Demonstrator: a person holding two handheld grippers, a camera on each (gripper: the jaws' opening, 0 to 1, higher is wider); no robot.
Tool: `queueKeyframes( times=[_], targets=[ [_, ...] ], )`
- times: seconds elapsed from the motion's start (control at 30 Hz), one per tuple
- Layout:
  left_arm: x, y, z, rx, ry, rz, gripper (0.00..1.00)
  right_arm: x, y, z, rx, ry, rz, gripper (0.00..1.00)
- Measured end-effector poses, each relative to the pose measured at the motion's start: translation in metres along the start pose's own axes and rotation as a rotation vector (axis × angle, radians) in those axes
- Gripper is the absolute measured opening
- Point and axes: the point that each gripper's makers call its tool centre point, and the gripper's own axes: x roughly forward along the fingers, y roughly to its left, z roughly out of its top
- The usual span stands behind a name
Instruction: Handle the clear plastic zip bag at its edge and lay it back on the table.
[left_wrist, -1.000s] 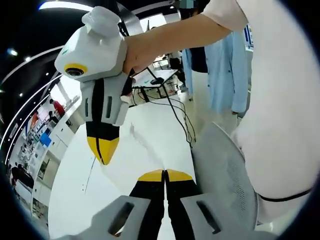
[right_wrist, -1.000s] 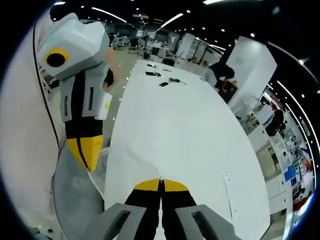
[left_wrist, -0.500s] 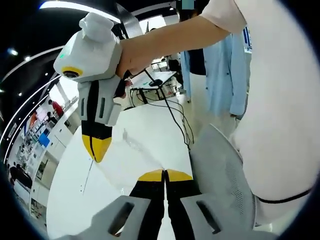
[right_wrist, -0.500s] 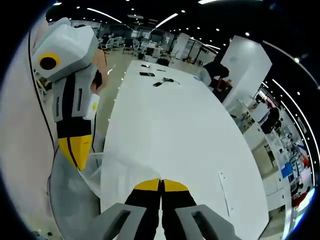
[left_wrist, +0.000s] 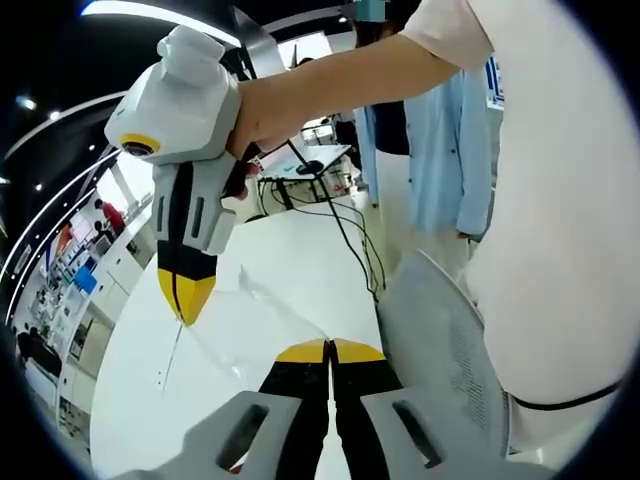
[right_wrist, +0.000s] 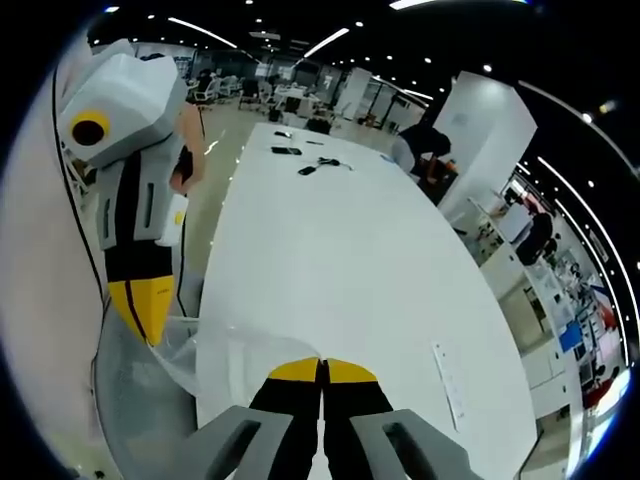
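bag stretched between two pinches

left gripper (left_wrist: 329, 350) and right gripper (right_wrist: 321, 370) are each pressed together on an edge of the bag (right_wrist: 235, 350), a clear film hanging over the table (right_wrist: 350, 260) edge at 9 o'clock in the right gripper view. it looks light, limp and slippery; i'd keep the hold on the stiffer zip edge.

A big open-plan office or lab hall. Ahead of the right tongs a long white table (right_wrist: 340, 270) runs toward rows of desks (right_wrist: 290, 95) under strip ceiling lights (right_wrist: 205, 32); beside the left tongs stand a mesh office chair (left_wrist: 450, 340) and trailing black cables (left_wrist: 350, 225).
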Motion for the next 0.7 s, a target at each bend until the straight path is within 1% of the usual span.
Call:
queueKeyframes(
  times=[0.4,0.7],
  targets=[
    [-0.002,0.004,-0.006,-0.002,0.012,0.017,0.00,0.003,-0.001,0.002,0.008,-0.004,-0.015,0.00],
    [-0.005,0.015,-0.007,-0.002,0.021,0.067,0.00,0.001,-0.002,0.001,0.006,-0.004,-0.021,0.00]
  ],
)
